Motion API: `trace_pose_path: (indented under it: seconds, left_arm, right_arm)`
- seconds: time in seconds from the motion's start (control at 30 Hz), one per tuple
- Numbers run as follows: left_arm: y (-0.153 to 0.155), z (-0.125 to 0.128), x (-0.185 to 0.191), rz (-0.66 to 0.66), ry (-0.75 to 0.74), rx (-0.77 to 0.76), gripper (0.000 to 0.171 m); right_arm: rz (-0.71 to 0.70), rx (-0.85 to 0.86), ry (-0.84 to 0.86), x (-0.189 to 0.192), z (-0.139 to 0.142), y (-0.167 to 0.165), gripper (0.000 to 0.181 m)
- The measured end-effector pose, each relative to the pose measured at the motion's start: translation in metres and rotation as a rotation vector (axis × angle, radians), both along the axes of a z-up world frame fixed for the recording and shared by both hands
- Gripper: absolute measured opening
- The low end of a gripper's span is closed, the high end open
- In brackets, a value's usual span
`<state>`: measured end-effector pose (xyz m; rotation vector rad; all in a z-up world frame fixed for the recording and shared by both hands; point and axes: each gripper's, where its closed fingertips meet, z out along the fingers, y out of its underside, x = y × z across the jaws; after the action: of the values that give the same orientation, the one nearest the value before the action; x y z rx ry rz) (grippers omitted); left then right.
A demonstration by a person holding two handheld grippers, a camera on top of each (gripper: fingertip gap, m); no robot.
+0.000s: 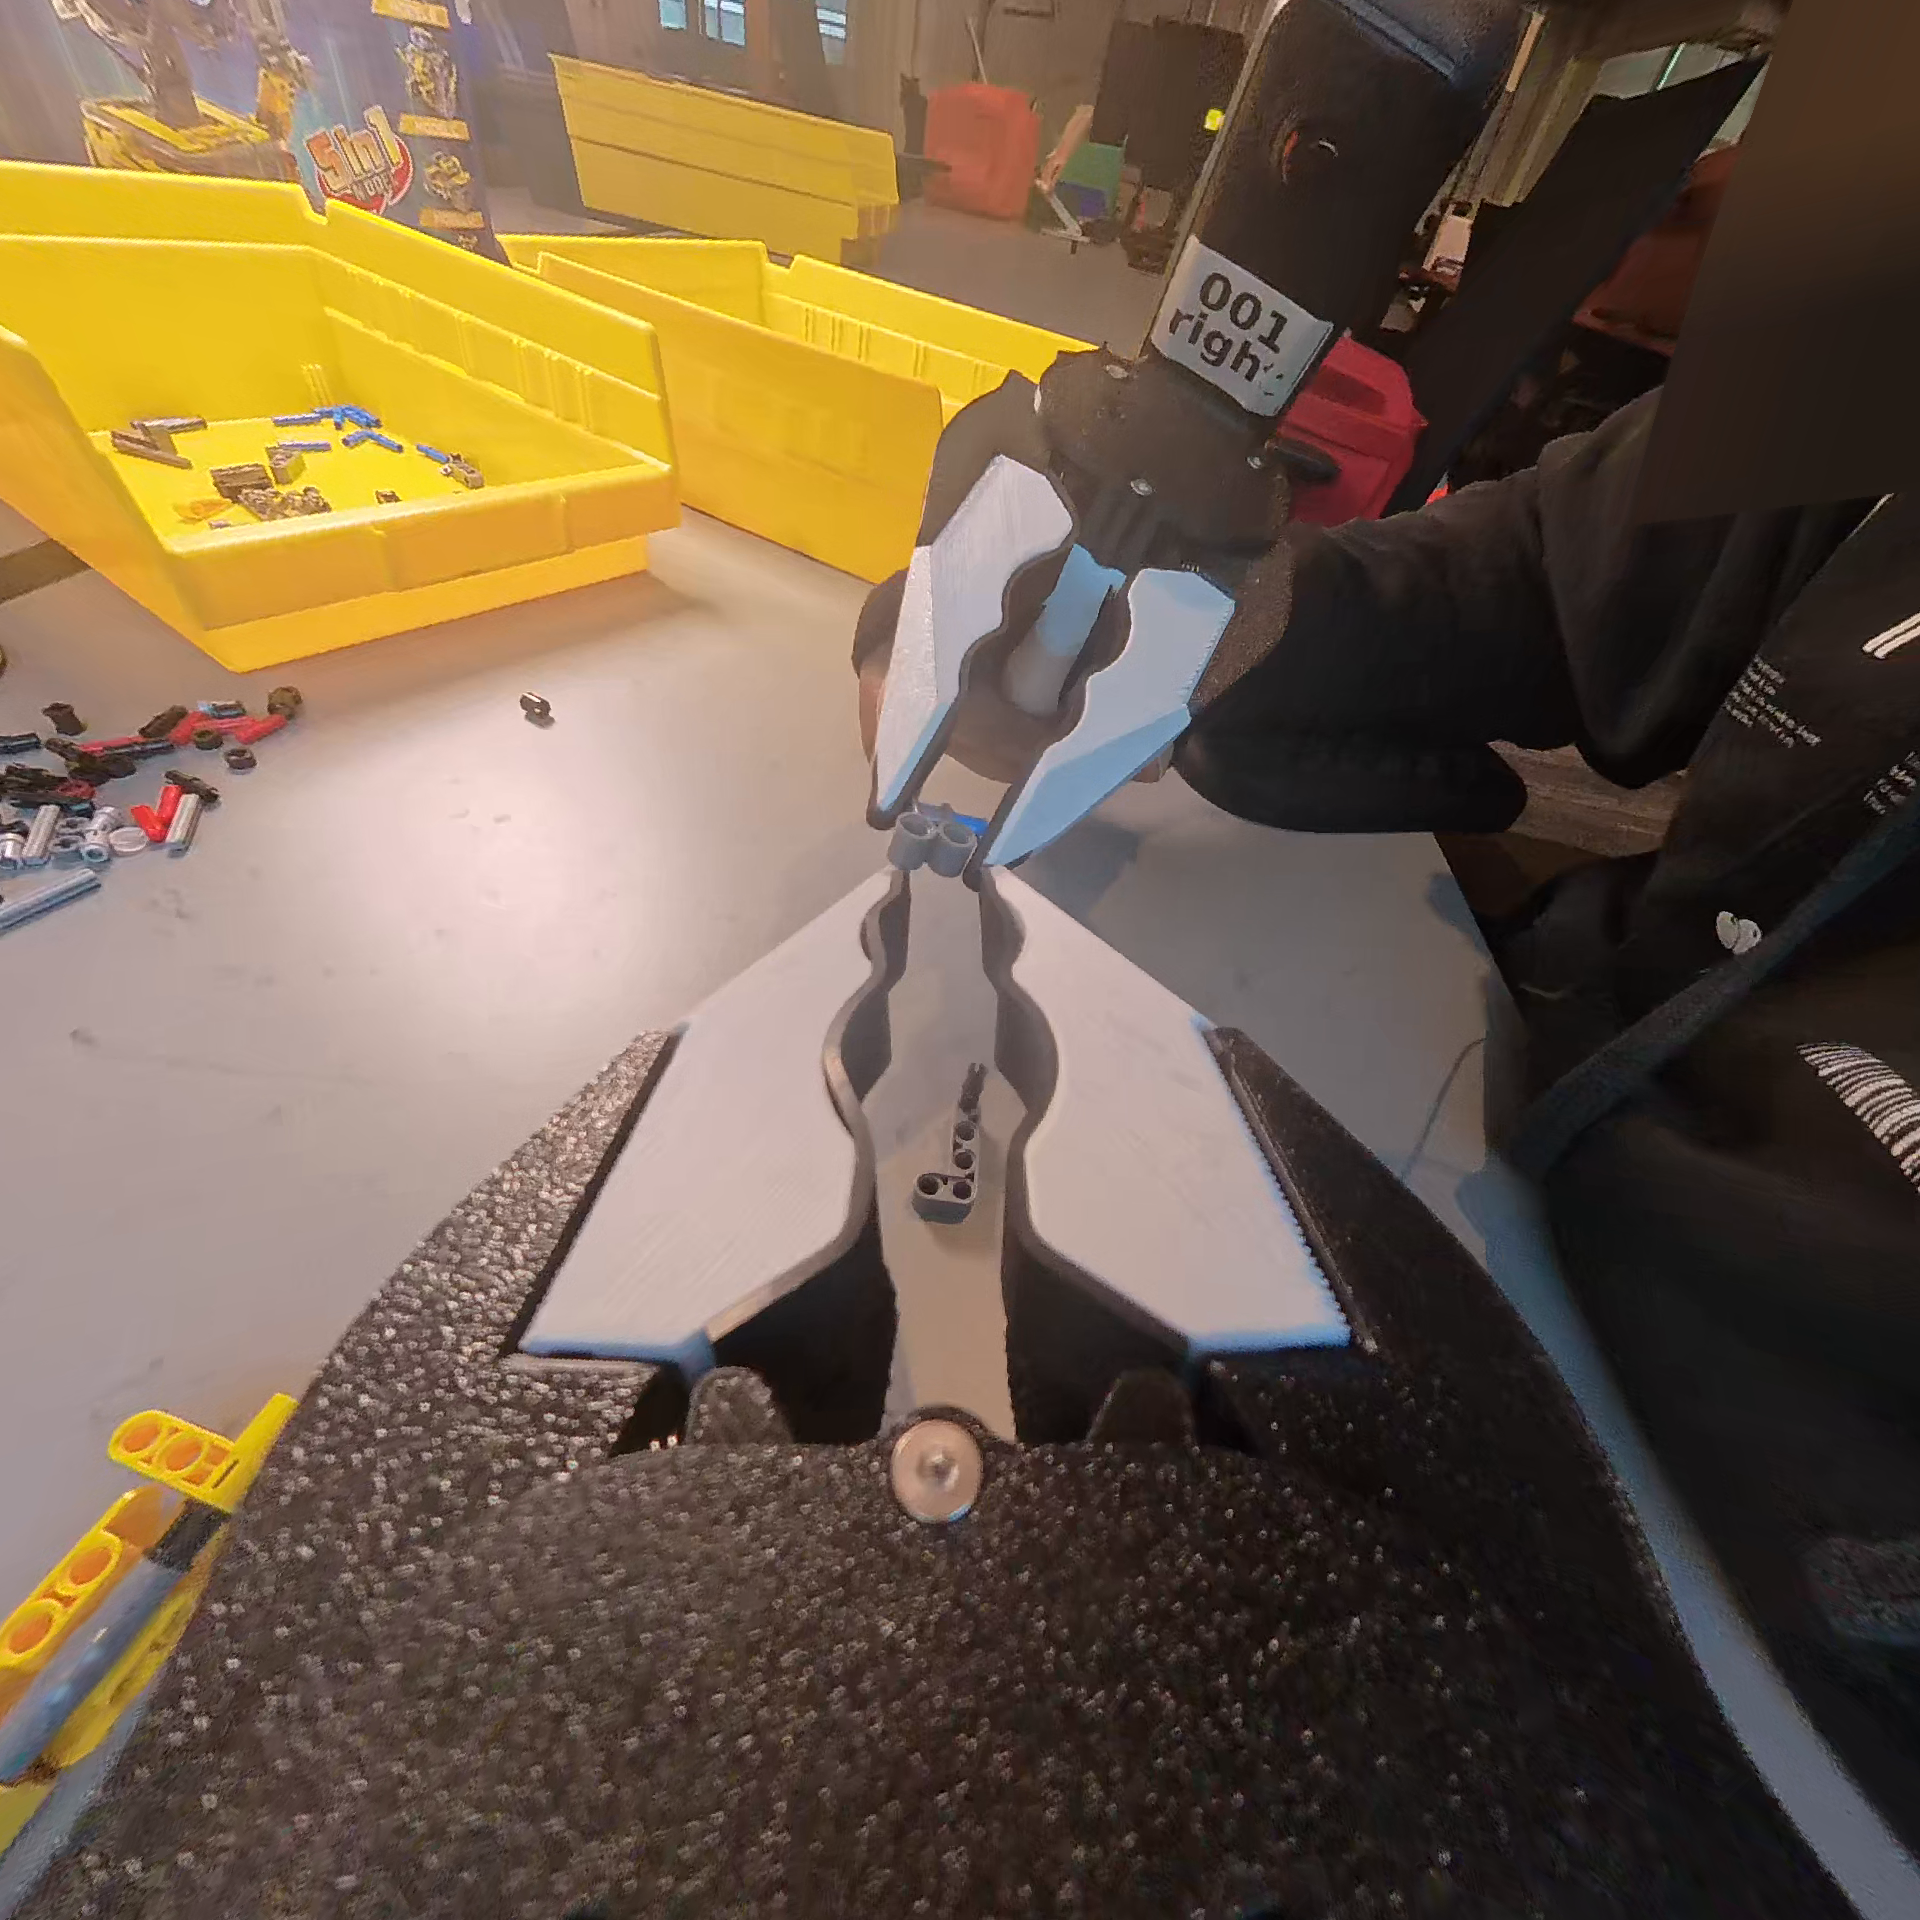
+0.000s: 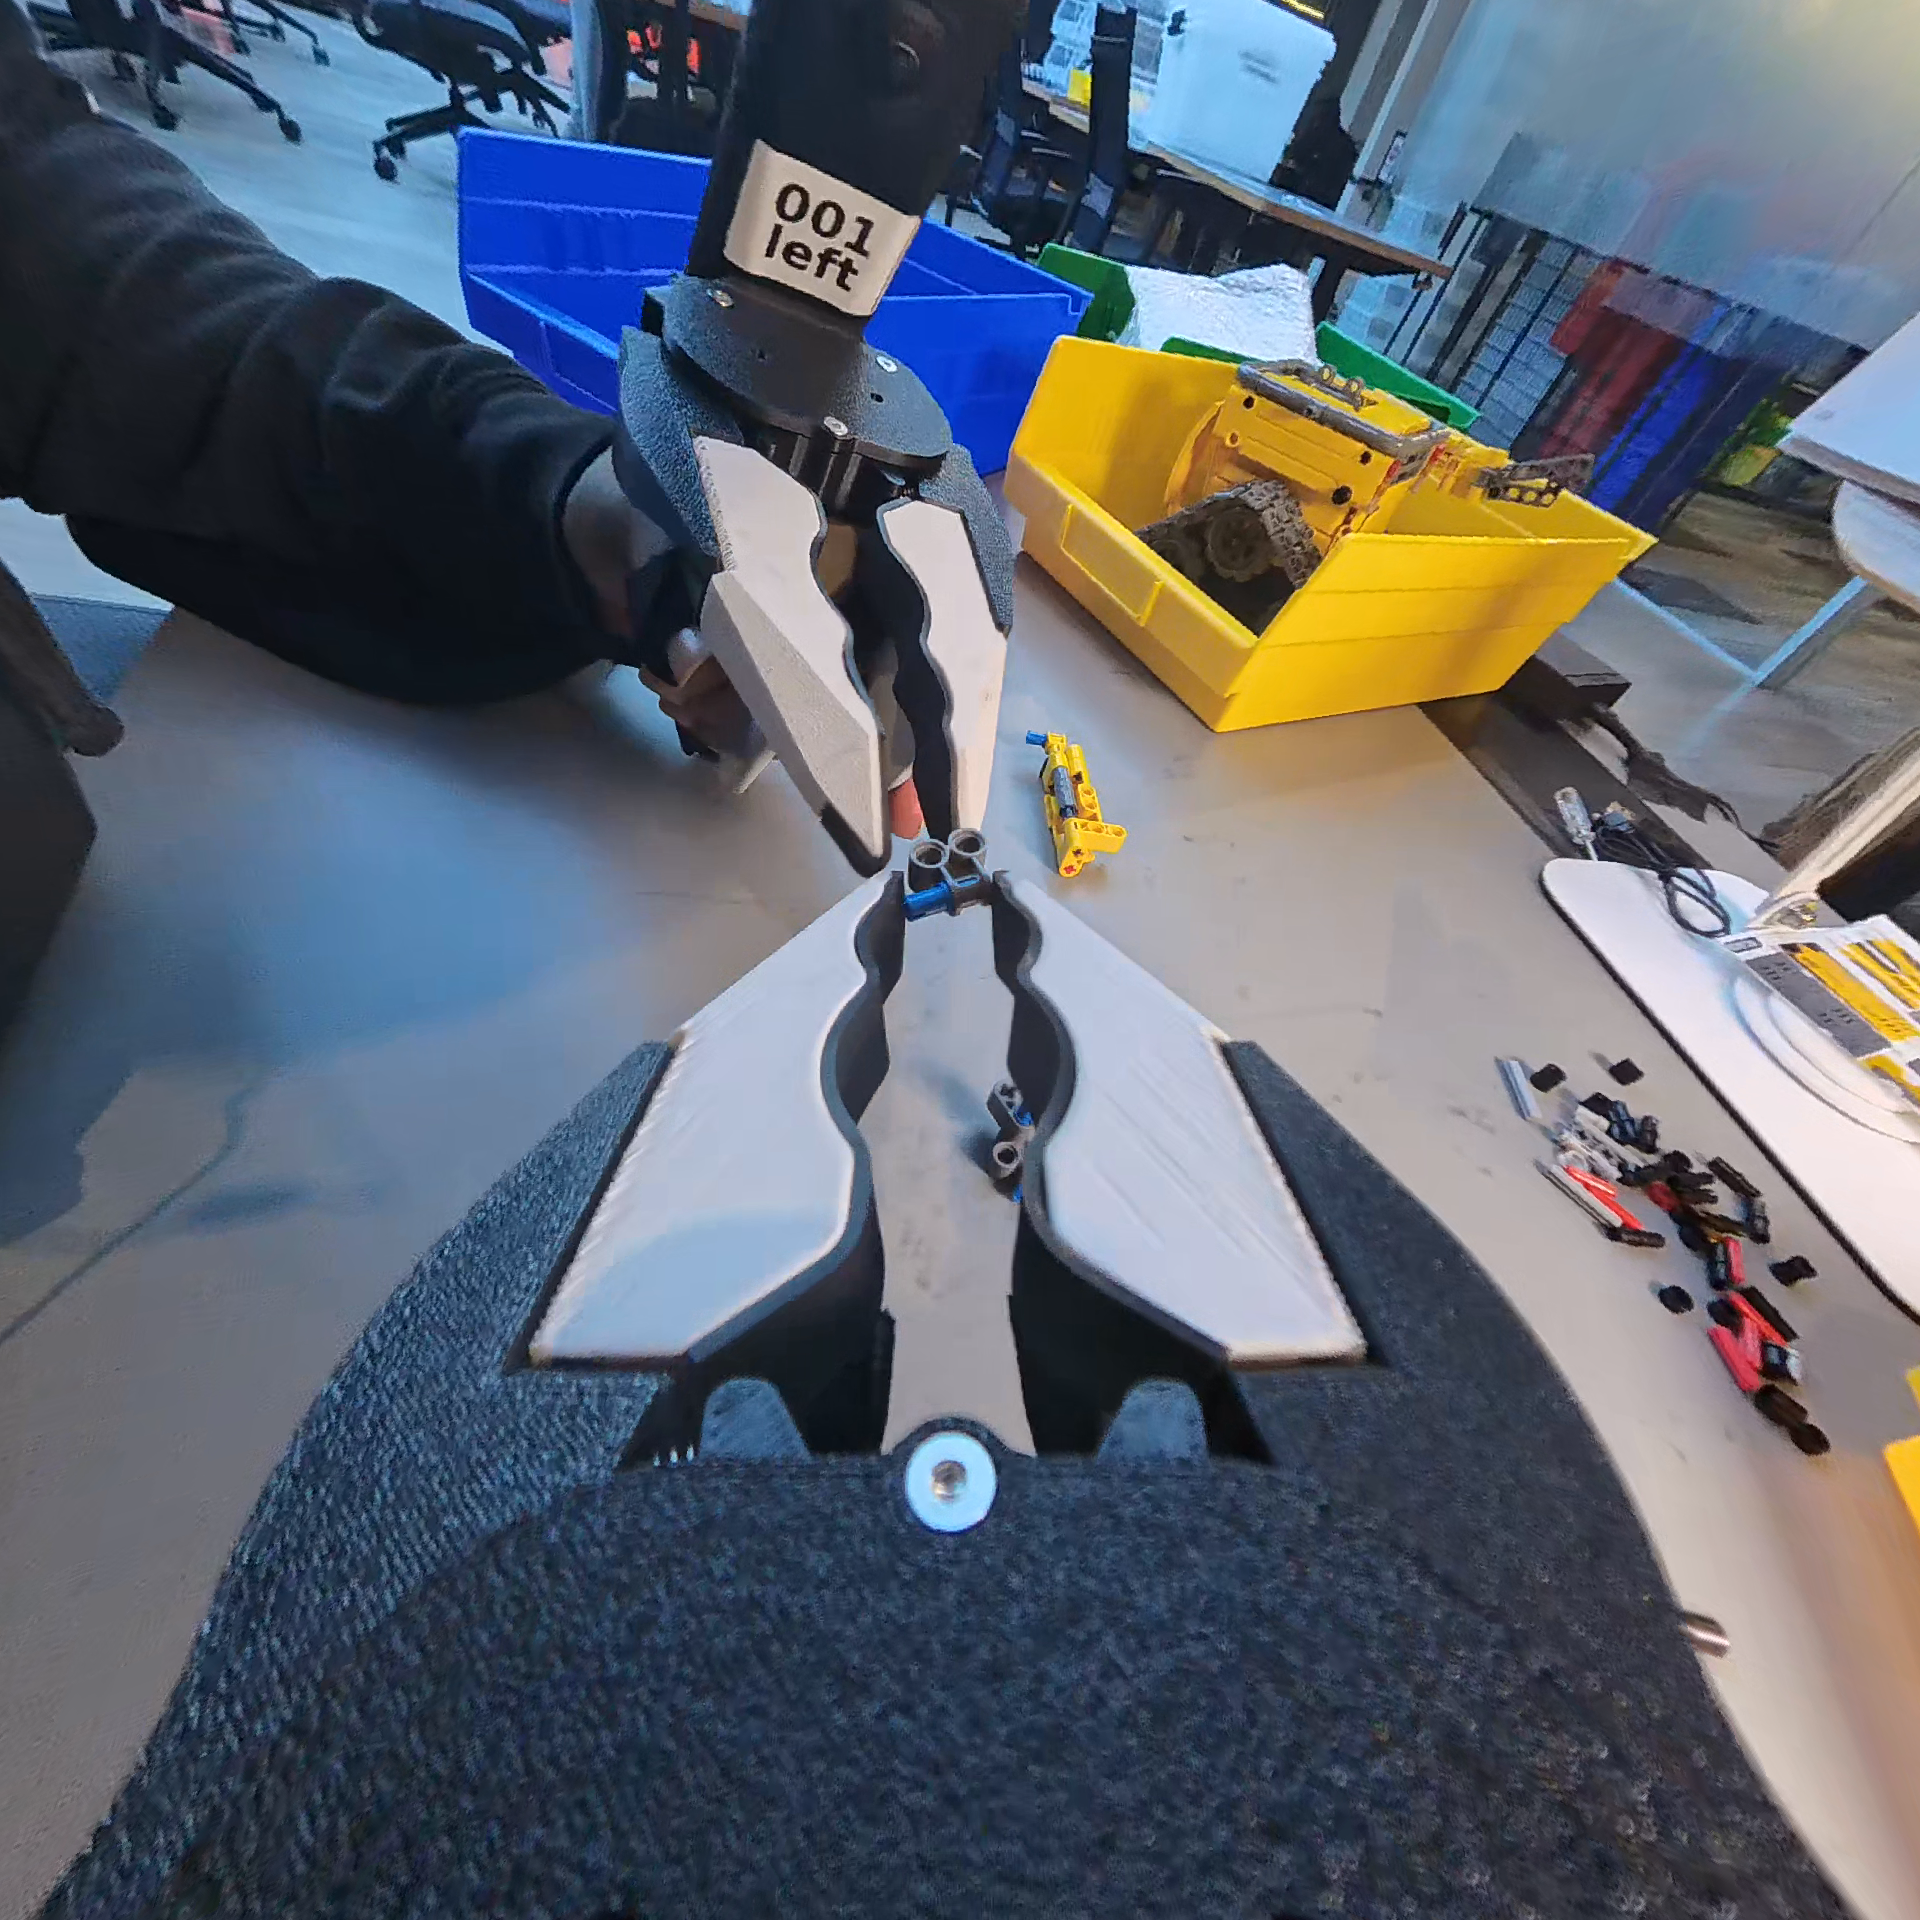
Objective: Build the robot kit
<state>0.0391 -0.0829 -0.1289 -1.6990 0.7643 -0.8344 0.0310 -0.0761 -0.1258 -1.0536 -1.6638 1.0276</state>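
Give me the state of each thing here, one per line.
Left tool, shut on connector piece.
Right tool, shut on connector piece.
Connector piece, gripped by both tools, off the table.
Grey beam, lying flat on table.
Yellow bin, holds tracked model.

Connector (image 1: pixel 932 837) between both claws, above table (image 1: pixel 416 987).

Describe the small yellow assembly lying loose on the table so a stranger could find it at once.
Start at the yellow bin holding the tracked model. Just in front of it, on the grey table, lies the small yellow assembly. It lies apart from the black-and-red scattered parts.
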Motion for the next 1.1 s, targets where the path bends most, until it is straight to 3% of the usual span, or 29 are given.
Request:
trace_pose_path:
  seconds: [0.4, 0.57, 0.87, 1.1]
  left_arm:
    - [0.002, 0.005, -0.002, 0.03, -0.002, 0.036, 0.0]
    - [0.002, 0.011, -0.003, 0.042, -0.034, 0.043, 0.017]
    - [-0.001, 0.014, -0.002, 0.033, 0.0, 0.088, 0.014]
    - [-0.009, 0.012, 0.003, -0.033, -0.019, 0.064, 0.013]
  right_arm:
    - [-0.017, 0.092, 0.046, 0.002, 0.005, -0.003, 0.016]
    - [-0.058, 0.119, 0.052, -0.001, 0.004, 0.0, 0.016]
    - [-0.049, 0.118, 0.075, -0.001, 0.01, -0.005, 0.016]
    - [0.058, 0.031, 0.053, 0.006, 0.007, -0.015, 0.017]
